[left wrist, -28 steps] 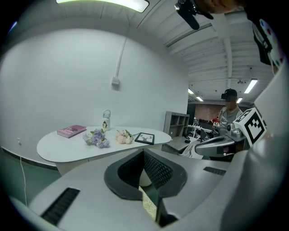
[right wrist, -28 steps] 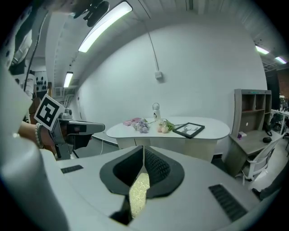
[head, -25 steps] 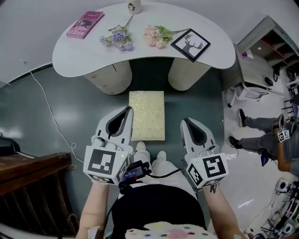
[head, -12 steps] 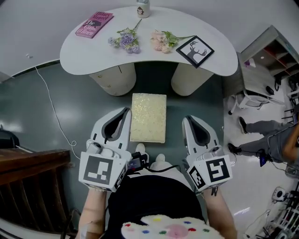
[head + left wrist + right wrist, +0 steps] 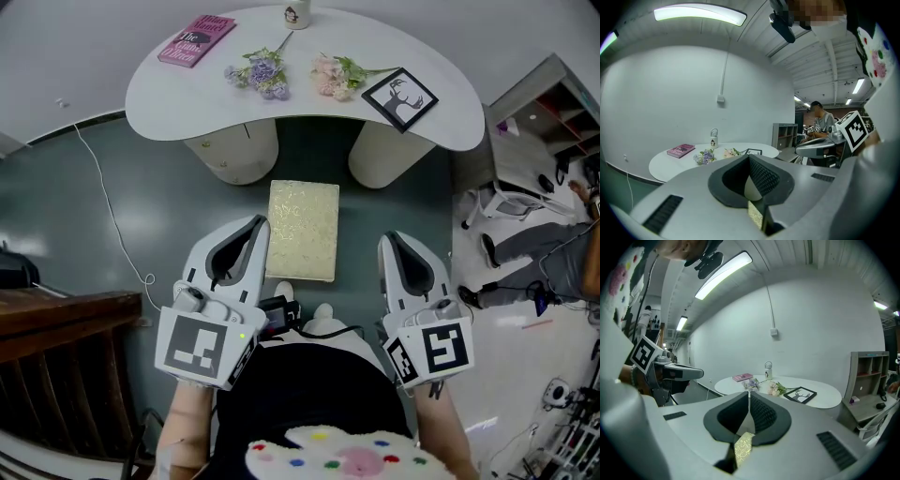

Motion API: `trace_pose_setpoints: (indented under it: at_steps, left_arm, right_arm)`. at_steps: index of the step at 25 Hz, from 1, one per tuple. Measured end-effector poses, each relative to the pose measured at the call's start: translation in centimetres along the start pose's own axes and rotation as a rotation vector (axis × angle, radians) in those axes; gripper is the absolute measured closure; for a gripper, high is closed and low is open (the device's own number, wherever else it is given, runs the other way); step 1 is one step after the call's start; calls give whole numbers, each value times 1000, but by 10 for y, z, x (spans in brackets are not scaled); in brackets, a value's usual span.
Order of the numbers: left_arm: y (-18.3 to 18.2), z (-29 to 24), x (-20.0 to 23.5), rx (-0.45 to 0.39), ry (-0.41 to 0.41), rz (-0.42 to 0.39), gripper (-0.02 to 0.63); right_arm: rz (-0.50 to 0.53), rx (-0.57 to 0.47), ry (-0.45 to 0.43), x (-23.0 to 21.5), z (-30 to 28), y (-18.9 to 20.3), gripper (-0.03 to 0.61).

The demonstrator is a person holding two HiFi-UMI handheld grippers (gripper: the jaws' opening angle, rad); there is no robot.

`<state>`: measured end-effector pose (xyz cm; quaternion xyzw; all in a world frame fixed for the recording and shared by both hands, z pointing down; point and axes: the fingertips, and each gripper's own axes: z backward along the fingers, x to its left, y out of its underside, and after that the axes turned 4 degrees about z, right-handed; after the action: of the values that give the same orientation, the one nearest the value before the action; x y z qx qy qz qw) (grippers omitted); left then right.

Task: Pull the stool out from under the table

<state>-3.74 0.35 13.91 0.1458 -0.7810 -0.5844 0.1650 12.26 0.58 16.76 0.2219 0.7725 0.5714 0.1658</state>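
stool: pale gold-textured rectangular top, standing on the dark green floor in front of the white table. clear of the table's front edge, in line with the gap between the two pedestals. near short end close to the person's white shoes.

left gripper: jaws together, pads meeting, nothing clamped. tip just beside the stool's left long edge in the head view; contact not readable.

right gripper: jaws together as well, empty. off the stool's right side, a strip of floor between.

both gripper views: closed pads, a sliver of the gold stool top showing below them, table beyond.

on the table: pink book, purple flowers, pink flowers, framed deer picture, small white bottle at the far edge.

white cable trailing over the floor at left. seated person at far right.
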Motion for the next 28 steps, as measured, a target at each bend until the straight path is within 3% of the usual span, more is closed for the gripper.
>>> trace_pose_setpoints:
  at_steps: [9, 28]
  left_arm:
    - [7, 3, -11, 43, 3, 15, 597]
    - [13, -1, -14, 40, 0, 19, 598]
  right_arm:
    - [15, 21, -22, 4, 2, 3, 538]
    - [61, 26, -43, 10, -1, 8, 538]
